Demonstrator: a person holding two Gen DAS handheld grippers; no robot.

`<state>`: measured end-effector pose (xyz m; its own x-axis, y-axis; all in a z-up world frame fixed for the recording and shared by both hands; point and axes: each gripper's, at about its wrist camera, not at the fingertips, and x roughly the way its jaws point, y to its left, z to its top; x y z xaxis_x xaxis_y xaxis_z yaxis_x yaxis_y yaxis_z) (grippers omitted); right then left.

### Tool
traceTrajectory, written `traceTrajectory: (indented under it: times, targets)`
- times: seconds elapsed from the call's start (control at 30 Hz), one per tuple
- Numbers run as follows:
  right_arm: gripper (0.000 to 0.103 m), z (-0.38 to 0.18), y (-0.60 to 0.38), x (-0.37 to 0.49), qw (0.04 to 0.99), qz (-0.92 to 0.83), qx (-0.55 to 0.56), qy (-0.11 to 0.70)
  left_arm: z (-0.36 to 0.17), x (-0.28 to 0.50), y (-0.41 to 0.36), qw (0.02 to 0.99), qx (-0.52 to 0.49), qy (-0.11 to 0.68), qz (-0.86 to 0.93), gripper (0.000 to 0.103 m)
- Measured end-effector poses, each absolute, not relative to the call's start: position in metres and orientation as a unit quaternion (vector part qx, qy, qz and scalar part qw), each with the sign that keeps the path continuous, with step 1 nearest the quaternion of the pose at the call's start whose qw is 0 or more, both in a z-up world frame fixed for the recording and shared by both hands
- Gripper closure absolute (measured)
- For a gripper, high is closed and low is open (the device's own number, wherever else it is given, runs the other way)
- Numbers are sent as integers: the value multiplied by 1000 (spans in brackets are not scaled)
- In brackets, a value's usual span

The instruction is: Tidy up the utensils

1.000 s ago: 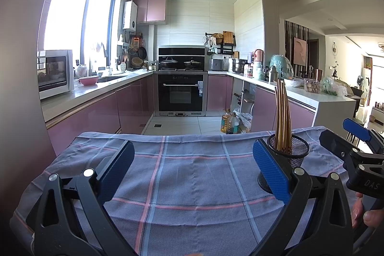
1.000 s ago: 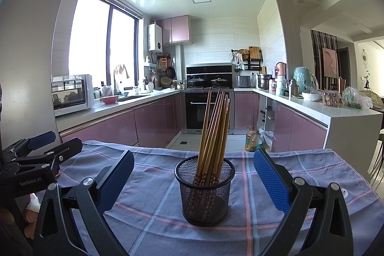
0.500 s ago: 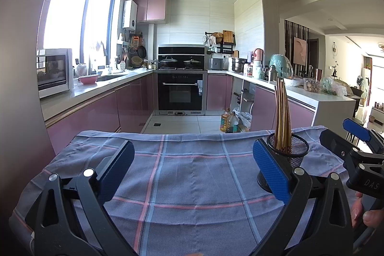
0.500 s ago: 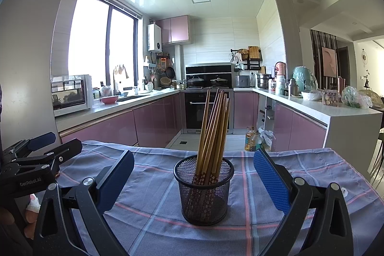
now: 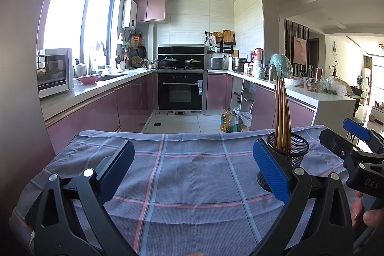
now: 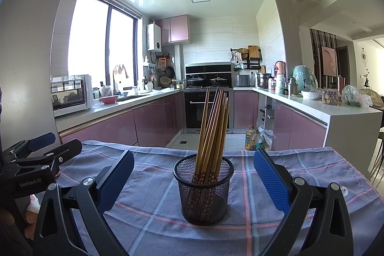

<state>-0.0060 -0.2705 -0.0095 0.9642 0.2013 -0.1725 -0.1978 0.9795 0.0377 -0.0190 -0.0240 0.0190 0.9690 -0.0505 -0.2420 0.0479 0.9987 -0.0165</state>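
Observation:
A black mesh holder [image 6: 203,191] stands upright on the blue checked cloth [image 6: 153,186], with several wooden chopsticks [image 6: 212,126] leaning in it. My right gripper [image 6: 193,175] is open, its blue pads on either side of the holder and a little nearer to me, touching nothing. In the left wrist view the same holder [image 5: 289,155] sits just behind the right pad, with the chopsticks [image 5: 281,112] rising out of it. My left gripper [image 5: 192,168] is open over bare cloth [image 5: 192,184], nothing between its fingers.
The other gripper shows at each view's edge: the right one [image 5: 355,150] with a hand, the left one [image 6: 36,157]. Beyond the table's far edge are the kitchen floor, pink cabinets [image 6: 153,121], an oven [image 5: 181,91] and a white counter [image 6: 336,112].
Both views have shifted only slightly; the holder sits a touch lower and nearer in the right wrist view. Both grippers stay open and nothing was taken hold of.

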Motion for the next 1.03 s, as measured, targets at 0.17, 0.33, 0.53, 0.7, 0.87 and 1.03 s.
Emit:
traceTrajectory:
  times: [0.17, 0.33, 0.53, 0.7, 0.87, 1.03]
  targets:
    - [7, -10, -270, -6, 991, 101, 11, 88, 19, -19, -24, 992, -5, 122, -25, 6]
    - [7, -10, -271, -6, 991, 101, 11, 89, 17, -19, -25, 992, -5, 124, -27, 6]
    - [7, -10, -271, -6, 991, 101, 12, 90, 17, -21, -24, 992, -5, 121, -24, 6]
    - [7, -11, -271, -6, 991, 101, 12, 90, 16, -20, -25, 993, -2, 119, -26, 6]
    - [7, -14, -281, -2, 990, 89, 9, 104, 11, -11, -22, 988, -4, 150, -30, 6]
    - [7, -36, -333, 31, 978, 7, 2, 207, -2, 11, -7, 979, -3, 202, -9, 6]
